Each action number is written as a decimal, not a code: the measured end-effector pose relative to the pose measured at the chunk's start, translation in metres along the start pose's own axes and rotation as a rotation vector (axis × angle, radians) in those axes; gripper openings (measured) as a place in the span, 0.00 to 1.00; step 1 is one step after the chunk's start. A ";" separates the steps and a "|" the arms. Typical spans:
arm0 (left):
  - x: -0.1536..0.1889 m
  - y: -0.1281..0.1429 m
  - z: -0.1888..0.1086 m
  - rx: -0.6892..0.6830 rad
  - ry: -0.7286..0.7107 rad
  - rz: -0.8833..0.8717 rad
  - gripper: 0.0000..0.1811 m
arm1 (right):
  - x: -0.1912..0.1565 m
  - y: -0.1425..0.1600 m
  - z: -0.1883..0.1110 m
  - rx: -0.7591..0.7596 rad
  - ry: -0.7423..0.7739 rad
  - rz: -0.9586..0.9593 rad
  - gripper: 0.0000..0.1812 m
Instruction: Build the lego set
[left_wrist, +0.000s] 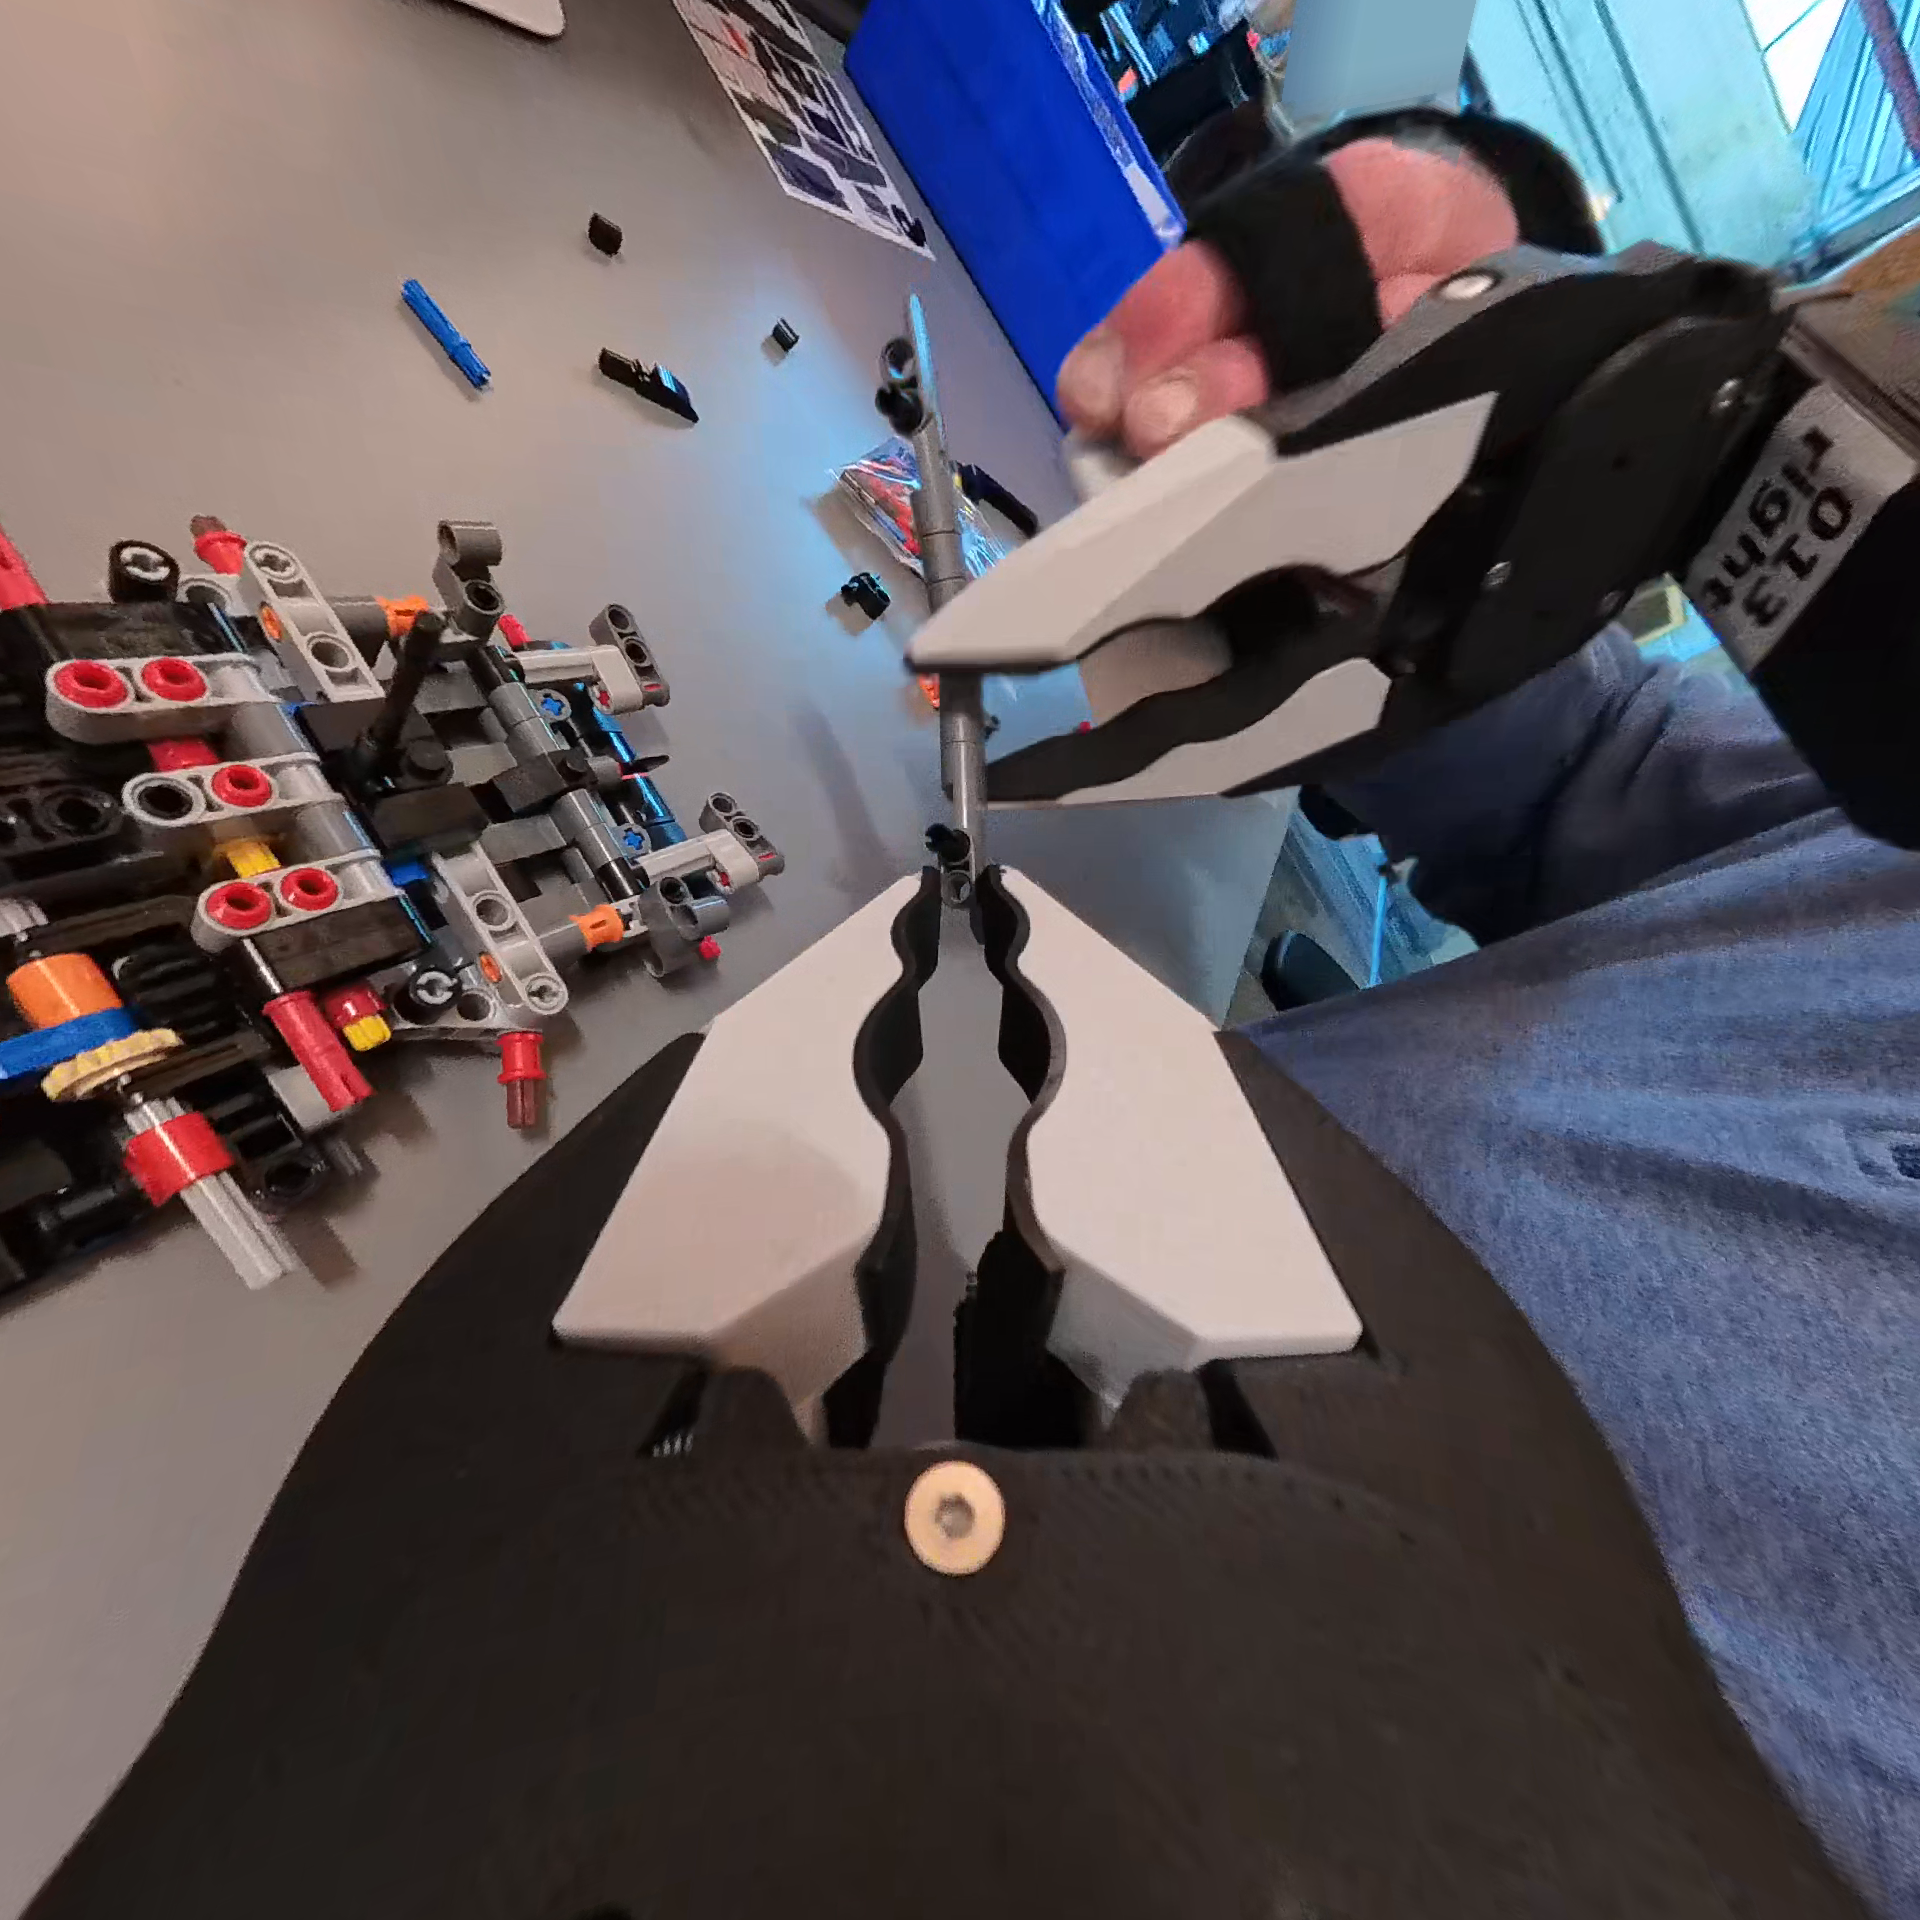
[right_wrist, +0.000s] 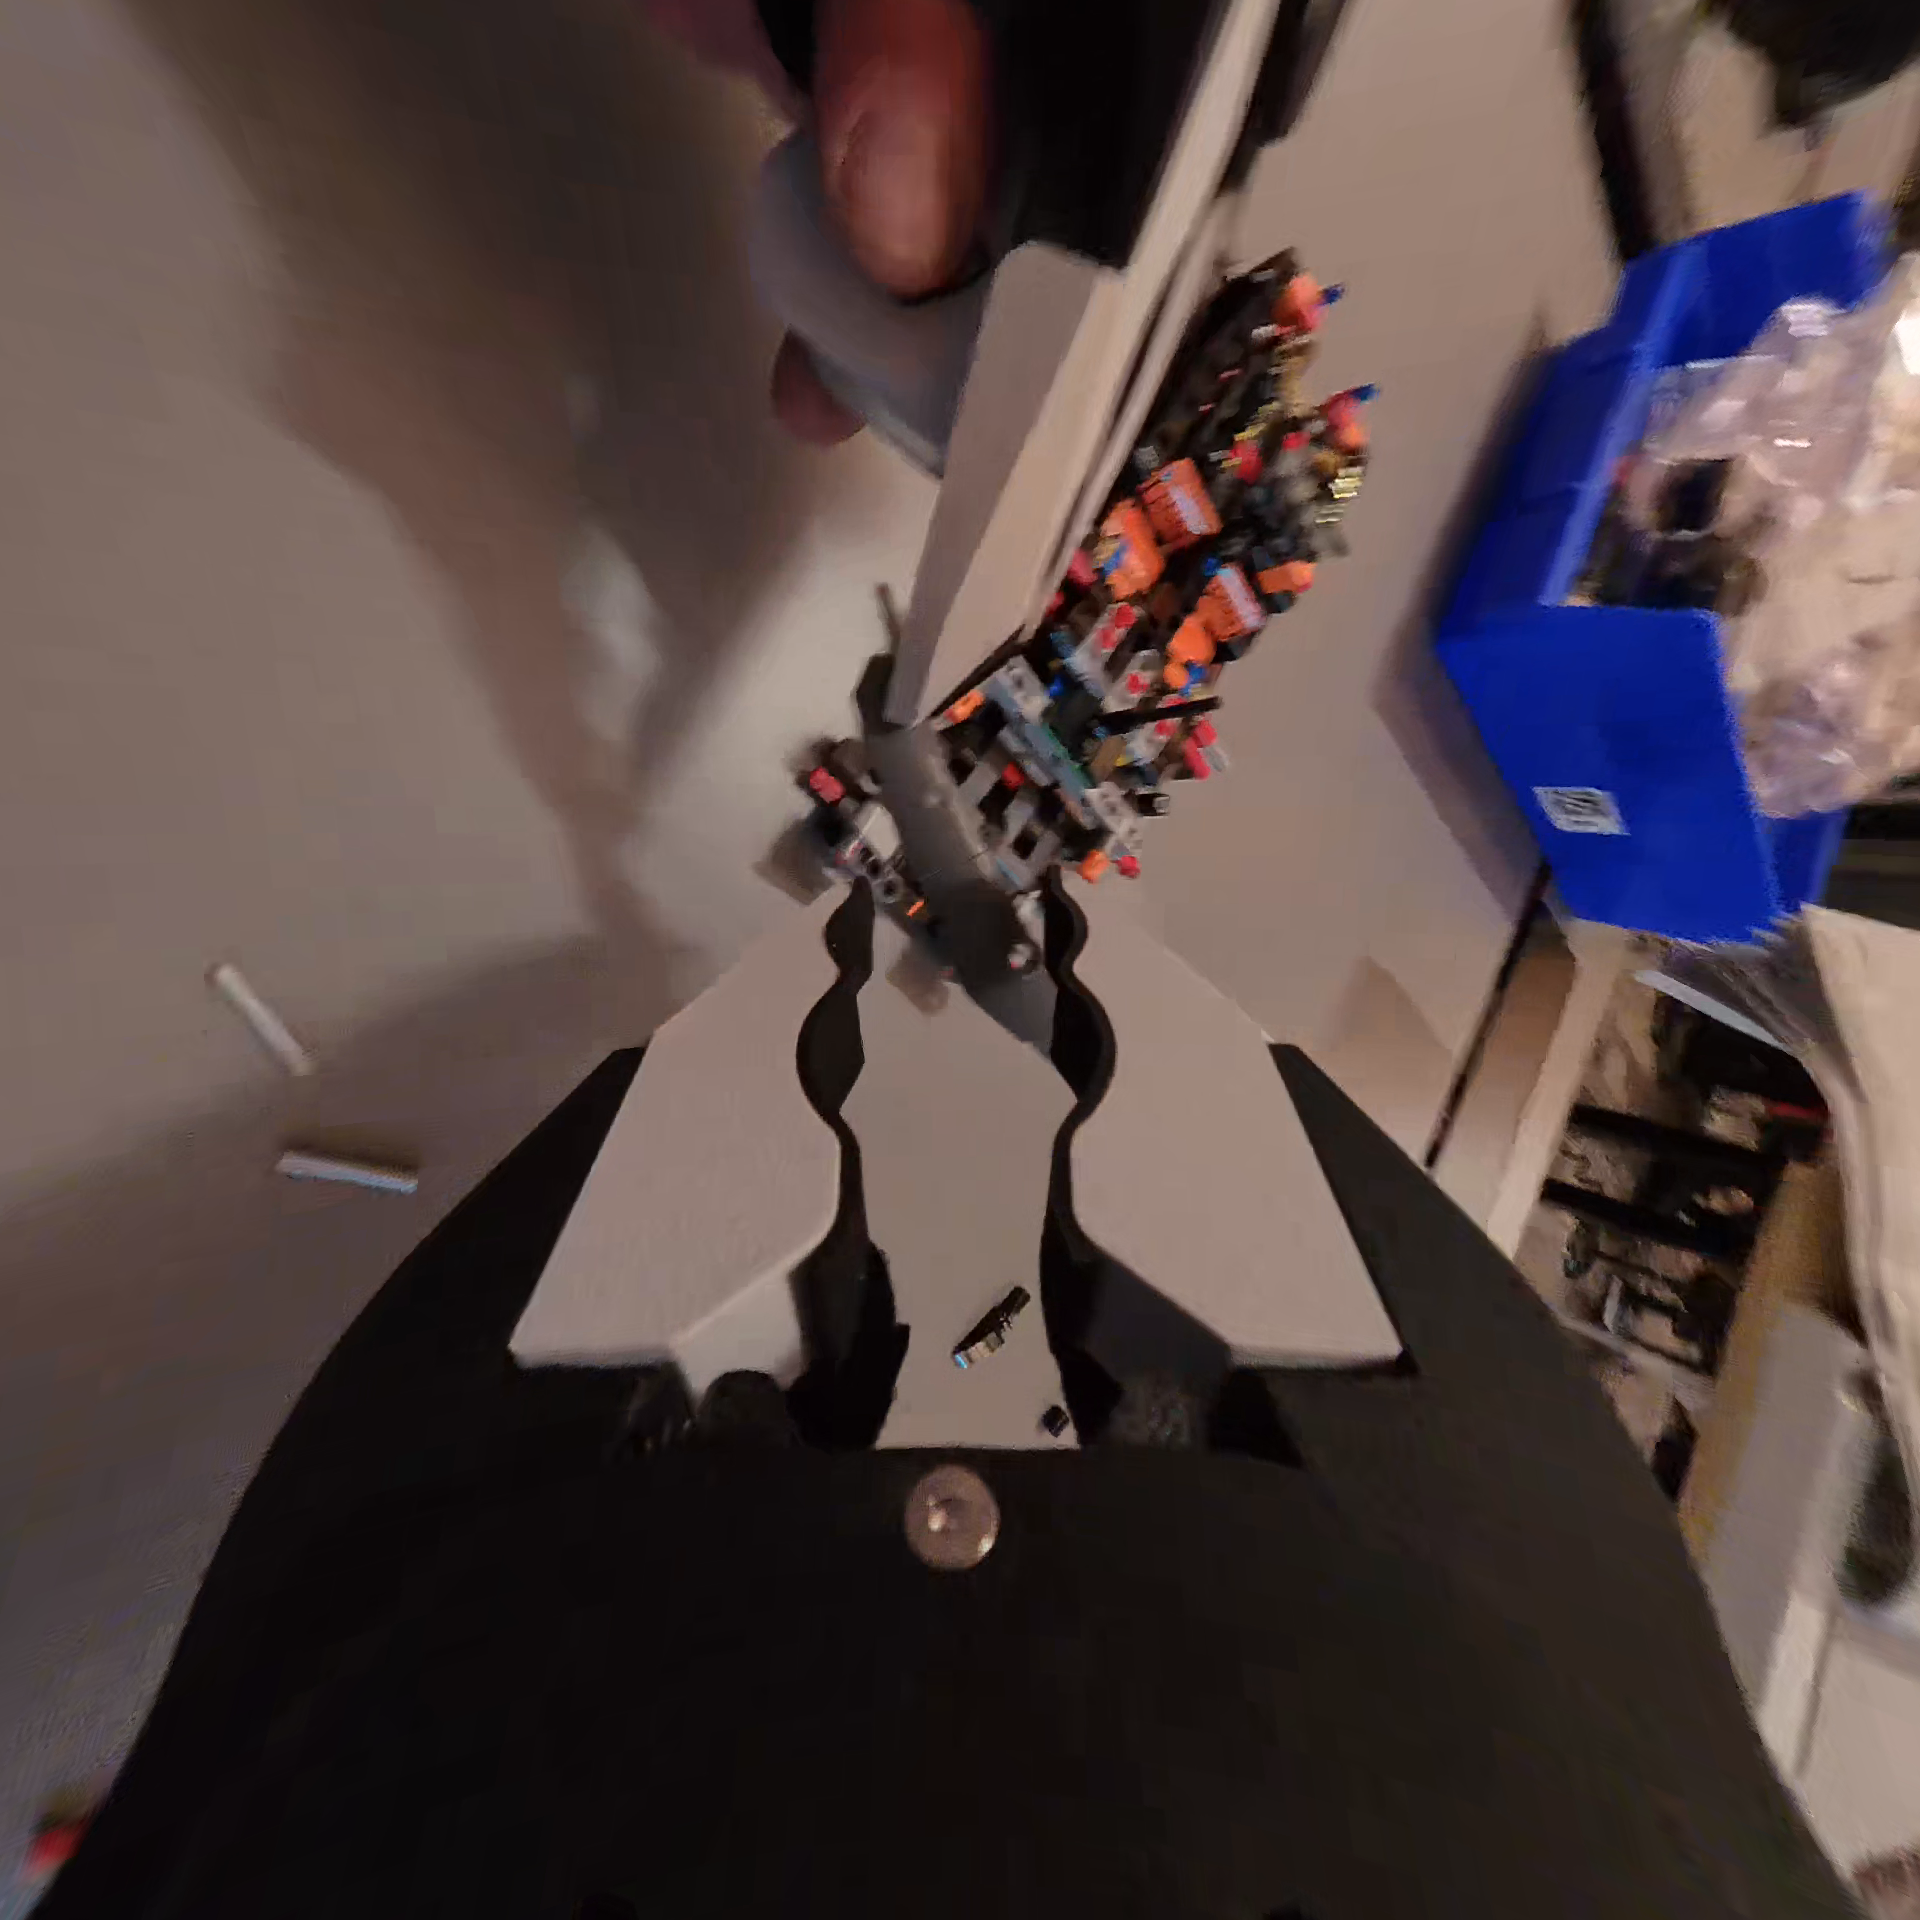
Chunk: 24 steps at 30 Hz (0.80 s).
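Note:
My left gripper (left_wrist: 956, 883) is shut on the lower end of a long grey axle assembly (left_wrist: 940, 540), at a small black connector. The axle carries grey bushes and a black connector at its far end, and stands up off the grey table (left_wrist: 312, 208). My right gripper (left_wrist: 951, 722) comes in from the right, jaws apart, one finger on either side of the axle's lower part. The right wrist view is blurred: my right gripper (right_wrist: 951, 894) is open with the axle assembly (right_wrist: 956, 914) between its tips. The big Lego chassis (left_wrist: 312, 831) lies on the table to the left, and shows beyond the fingers in the right wrist view (right_wrist: 1195, 623).
Loose parts lie on the table: a blue pin (left_wrist: 447, 332), black pieces (left_wrist: 644, 379), a plastic bag of parts (left_wrist: 894, 499) and two grey axles (right_wrist: 255, 1013). An instruction sheet (left_wrist: 810, 114) and a blue bin (left_wrist: 997, 156) stand at the back. A person's leg in jeans (left_wrist: 1558, 1247) is on the right. Both grippers' tips are close together, under 4 cm apart.

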<state>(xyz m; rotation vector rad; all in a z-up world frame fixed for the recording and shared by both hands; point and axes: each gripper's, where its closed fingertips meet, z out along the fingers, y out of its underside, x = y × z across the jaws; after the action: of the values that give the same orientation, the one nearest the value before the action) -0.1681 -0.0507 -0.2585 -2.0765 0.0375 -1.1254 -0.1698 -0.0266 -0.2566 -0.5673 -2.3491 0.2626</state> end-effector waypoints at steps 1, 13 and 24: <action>-0.001 0.000 0.000 0.006 -0.006 -0.003 0.03 | -0.005 0.004 0.004 -0.014 -0.054 -0.025 0.15; -0.012 -0.006 -0.010 0.158 -0.175 0.128 0.07 | -0.005 0.014 0.022 0.051 -0.287 -0.100 0.08; -0.039 0.009 -0.007 0.094 -0.623 0.504 0.17 | -0.015 0.028 0.038 0.002 -0.441 -0.360 0.08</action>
<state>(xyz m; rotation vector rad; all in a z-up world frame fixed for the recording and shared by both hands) -0.1943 -0.0467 -0.2895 -2.0820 0.1875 -0.1601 -0.1767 -0.0100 -0.3026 -0.0764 -2.8186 0.2408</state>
